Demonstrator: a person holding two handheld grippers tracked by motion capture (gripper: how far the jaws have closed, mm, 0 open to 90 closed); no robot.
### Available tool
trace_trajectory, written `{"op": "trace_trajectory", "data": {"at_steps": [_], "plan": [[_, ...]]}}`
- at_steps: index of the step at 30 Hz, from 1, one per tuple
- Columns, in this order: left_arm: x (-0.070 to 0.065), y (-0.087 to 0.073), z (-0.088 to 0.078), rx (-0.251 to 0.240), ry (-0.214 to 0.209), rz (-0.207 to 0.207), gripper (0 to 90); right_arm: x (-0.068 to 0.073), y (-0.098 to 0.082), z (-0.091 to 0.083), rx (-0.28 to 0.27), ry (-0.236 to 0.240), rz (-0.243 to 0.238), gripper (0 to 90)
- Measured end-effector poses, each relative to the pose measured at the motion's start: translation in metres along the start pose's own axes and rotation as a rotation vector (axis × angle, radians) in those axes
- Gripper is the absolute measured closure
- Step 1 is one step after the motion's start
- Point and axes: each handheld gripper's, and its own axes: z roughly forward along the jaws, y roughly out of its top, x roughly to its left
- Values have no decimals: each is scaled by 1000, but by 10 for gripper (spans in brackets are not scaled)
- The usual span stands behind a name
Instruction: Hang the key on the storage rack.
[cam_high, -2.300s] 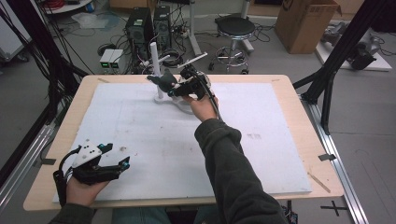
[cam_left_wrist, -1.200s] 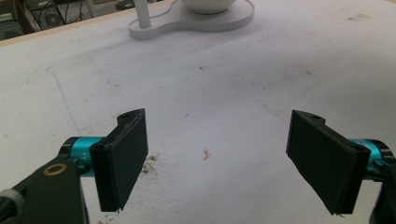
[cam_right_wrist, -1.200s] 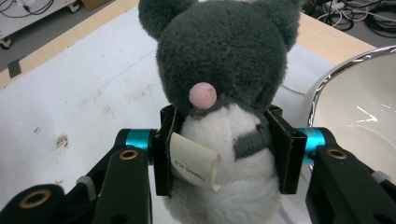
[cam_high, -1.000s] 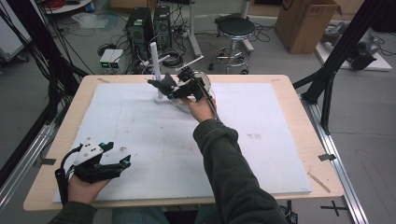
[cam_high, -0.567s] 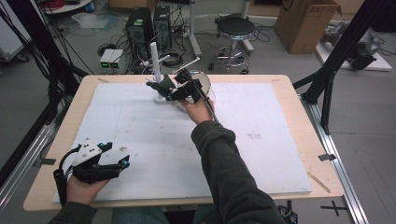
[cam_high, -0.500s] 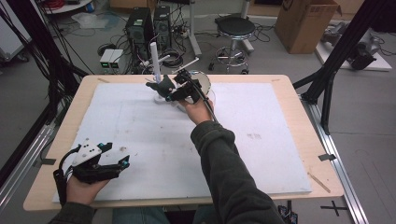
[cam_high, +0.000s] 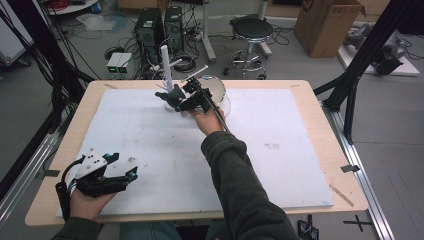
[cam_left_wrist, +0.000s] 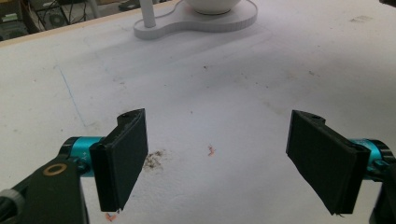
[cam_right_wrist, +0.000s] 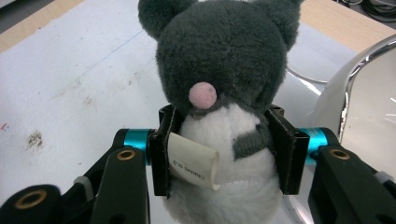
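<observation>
A grey and white plush mouse (cam_high: 169, 95) with a pink nose (cam_right_wrist: 202, 95) hangs just above the far middle of the table. My right gripper (cam_high: 178, 99) is shut on its white belly (cam_right_wrist: 224, 149), and a paper tag (cam_right_wrist: 192, 167) sticks out by one jaw. Beside the plush stands a white stand with an upright post (cam_high: 165, 62) and a round bowl (cam_high: 214, 88); the bowl's shiny rim (cam_right_wrist: 359, 84) is close on the right. My left gripper (cam_high: 126, 177) rests near the front left corner, open (cam_left_wrist: 224, 158) over bare board.
A white board (cam_high: 280, 150) covers the wooden table (cam_high: 320, 95). The stand's flat base (cam_left_wrist: 196, 21) lies far ahead of the left gripper. Small dirt specks (cam_left_wrist: 154, 159) mark the board. A stool (cam_high: 252, 30), computers and a cardboard box stand on the floor beyond.
My right gripper has carried the plush mouse a little to the left, closer to the white post. The left gripper has stayed in place, open.
</observation>
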Motion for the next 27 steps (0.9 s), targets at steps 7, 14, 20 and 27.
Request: {"op": "trace_trajectory", "data": {"at_steps": [7, 14, 20, 27], "plan": [[0, 0, -1, -3, -1, -3, 212, 0, -1, 6, 7, -4, 8, 504], [0, 0, -1, -2, 0, 1, 213, -1, -2, 7, 11, 3, 28, 495], [0, 0, -1, -3, -2, -2, 212, -3, -2, 10, 13, 3, 35, 485], [0, 0, -1, -4, -1, 1, 213, -1, -2, 12, 18, 2, 41, 470]]}}
